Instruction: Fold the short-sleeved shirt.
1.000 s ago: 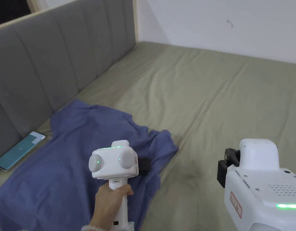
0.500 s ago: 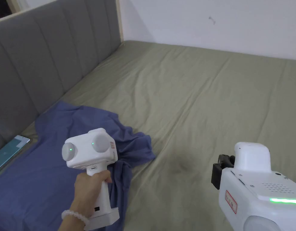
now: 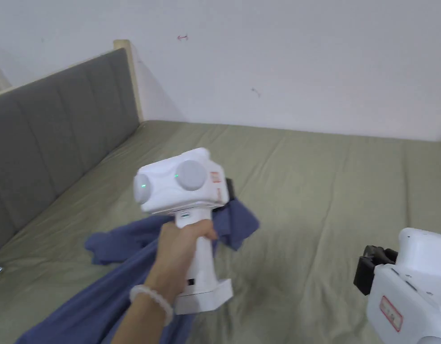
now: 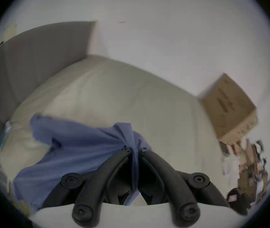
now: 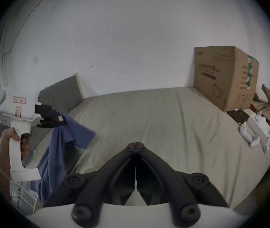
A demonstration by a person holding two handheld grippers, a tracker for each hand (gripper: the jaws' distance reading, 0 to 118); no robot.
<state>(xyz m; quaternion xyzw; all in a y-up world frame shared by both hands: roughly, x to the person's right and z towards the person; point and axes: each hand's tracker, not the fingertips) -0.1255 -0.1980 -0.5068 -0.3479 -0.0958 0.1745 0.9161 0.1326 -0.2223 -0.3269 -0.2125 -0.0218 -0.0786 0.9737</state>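
Because the soft blue short-sleeved cotton shirt [image 3: 125, 268] drapes limply from a single pinch, I judge it light, floppy and prone to bunching, so I should take hold at a shoulder seam or hem corner. It hangs from my left claw [image 4: 134, 151], whose jaws are closed on a gathered fold, trailing down onto the olive-green sheeted bed [image 3: 331, 179]. My right claw [image 5: 135, 146] hovers with its jaws pressed together on nothing. A brown cardboard box [image 5: 226, 77] sits at the far corner.

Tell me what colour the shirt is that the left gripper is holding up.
The shirt is a plain blue, best seen in the left gripper view.
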